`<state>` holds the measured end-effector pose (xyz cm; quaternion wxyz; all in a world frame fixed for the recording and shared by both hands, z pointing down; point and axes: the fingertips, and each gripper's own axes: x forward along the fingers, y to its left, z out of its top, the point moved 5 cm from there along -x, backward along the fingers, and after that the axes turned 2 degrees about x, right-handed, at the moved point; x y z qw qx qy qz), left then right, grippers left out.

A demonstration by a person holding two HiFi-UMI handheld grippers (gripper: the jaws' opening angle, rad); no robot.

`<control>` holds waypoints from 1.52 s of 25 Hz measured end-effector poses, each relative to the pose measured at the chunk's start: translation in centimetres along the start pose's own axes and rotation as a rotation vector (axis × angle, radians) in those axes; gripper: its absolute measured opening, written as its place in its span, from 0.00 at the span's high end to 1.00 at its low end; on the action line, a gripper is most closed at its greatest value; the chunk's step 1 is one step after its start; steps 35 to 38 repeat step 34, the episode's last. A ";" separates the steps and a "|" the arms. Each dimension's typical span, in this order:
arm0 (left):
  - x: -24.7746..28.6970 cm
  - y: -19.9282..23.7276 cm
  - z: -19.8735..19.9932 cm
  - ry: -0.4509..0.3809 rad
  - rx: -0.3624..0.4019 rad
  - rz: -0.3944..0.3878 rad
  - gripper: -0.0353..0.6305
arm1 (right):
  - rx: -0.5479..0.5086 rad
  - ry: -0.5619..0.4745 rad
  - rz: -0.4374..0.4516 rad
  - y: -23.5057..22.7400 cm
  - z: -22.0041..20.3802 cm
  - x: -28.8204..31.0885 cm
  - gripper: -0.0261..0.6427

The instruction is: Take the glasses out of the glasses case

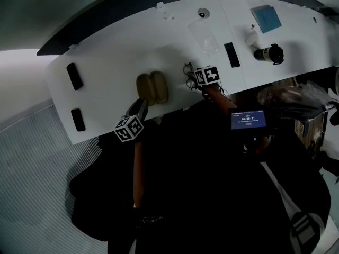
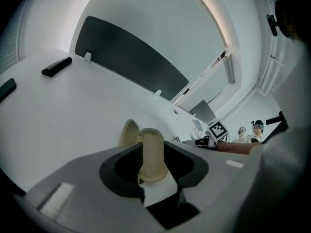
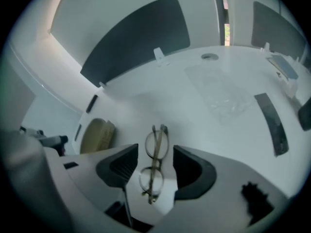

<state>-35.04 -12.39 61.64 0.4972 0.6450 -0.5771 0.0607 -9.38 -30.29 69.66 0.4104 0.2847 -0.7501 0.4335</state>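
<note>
Beige case (image 2: 153, 152) open on white table (image 1: 116, 62) — my left tongs (image 2: 154, 171) clamp one half; right tongs (image 3: 151, 168) gape wide — glasses (image 3: 156, 152) loose between jaws.

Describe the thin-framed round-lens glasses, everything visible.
Thin dark wire-frame glasses with two round clear lenses, arms apparently folded. They lie on the white table, out of the tan clamshell case, which sits open off to one side. The right gripper straddles them, jaws open, pads not touching the frame.
</note>
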 end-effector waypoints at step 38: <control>0.8 1.1 -0.8 0.023 -0.008 0.021 0.75 | -0.382 -0.270 0.767 13.9 0.0 -8.1 0.95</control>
